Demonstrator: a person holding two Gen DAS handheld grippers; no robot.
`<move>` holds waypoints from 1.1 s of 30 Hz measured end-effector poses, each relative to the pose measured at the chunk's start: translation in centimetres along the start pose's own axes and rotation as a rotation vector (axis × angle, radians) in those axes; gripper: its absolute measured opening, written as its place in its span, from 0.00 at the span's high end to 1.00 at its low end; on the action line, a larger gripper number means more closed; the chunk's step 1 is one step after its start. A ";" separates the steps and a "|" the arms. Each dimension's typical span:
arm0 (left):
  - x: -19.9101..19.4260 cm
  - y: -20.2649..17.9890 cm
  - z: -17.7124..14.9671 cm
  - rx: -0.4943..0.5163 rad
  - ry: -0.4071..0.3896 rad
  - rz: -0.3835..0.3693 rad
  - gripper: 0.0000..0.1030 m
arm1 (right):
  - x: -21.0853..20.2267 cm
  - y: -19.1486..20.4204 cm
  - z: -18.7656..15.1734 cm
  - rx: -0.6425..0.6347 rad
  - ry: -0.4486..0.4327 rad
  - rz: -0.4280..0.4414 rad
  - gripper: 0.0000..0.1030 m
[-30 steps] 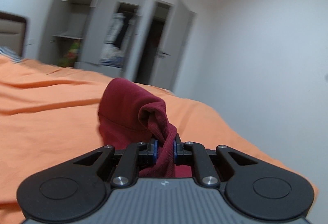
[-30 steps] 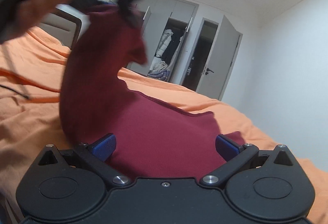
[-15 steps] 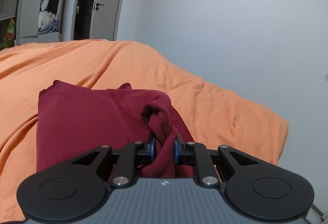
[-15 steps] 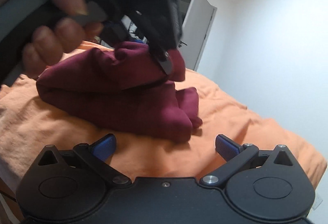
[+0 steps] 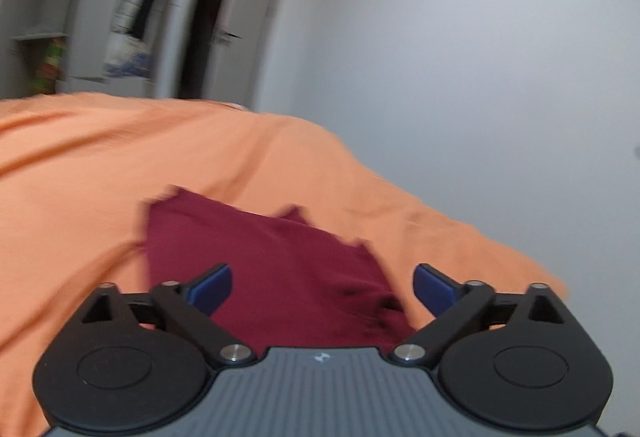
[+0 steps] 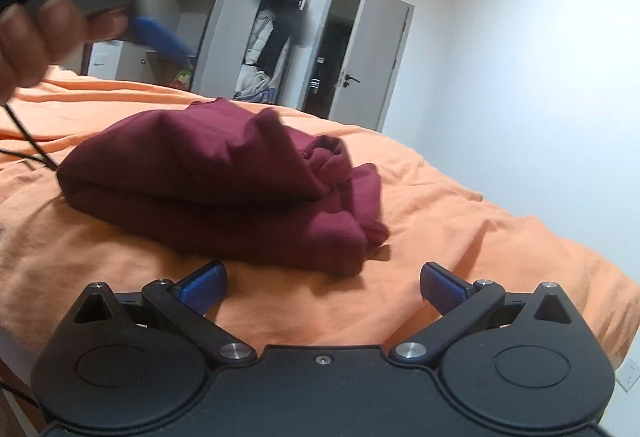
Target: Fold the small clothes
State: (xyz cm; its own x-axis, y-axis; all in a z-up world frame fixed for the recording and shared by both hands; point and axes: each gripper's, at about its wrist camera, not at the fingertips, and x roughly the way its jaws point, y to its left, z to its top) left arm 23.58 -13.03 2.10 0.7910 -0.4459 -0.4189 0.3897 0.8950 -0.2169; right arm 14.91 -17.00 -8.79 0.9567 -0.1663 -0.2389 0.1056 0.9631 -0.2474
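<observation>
A dark red garment (image 6: 224, 181) lies folded in a thick bundle on the orange bedsheet (image 6: 460, 221). In the left wrist view the same red garment (image 5: 276, 269) spreads flat just beyond my left gripper (image 5: 322, 287), which stands open above its near edge with nothing between the blue pads. My right gripper (image 6: 323, 287) is open too, low over bare sheet just in front of the bundle. The left gripper (image 6: 160, 33) also shows blurred at the upper left of the right wrist view, held in a hand (image 6: 36, 25) above the bundle.
The orange bedsheet (image 5: 100, 173) covers the whole bed; its far edge drops off at the right by a white wall (image 6: 540, 97). Grey wardrobes with open doors (image 6: 276, 37) stand behind. A thin black cable (image 6: 28, 141) runs across the sheet at the left.
My left gripper let go of the red garment's bunched edge and opened, lifting away. The garment now rests folded on the sheet. The right gripper stayed open, backed off a little.
</observation>
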 end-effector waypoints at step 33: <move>0.4 8.0 -5.3 -0.217 0.153 0.160 0.01 | 8.5 -6.8 6.6 0.640 0.090 0.258 0.37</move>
State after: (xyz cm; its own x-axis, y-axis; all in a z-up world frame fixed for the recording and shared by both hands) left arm 24.57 -6.07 -4.46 0.7475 -0.3107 -0.5872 0.1436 0.9386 -0.3137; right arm 24.11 -23.60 -2.92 0.9495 0.0943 -0.2992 0.0435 0.9050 0.4232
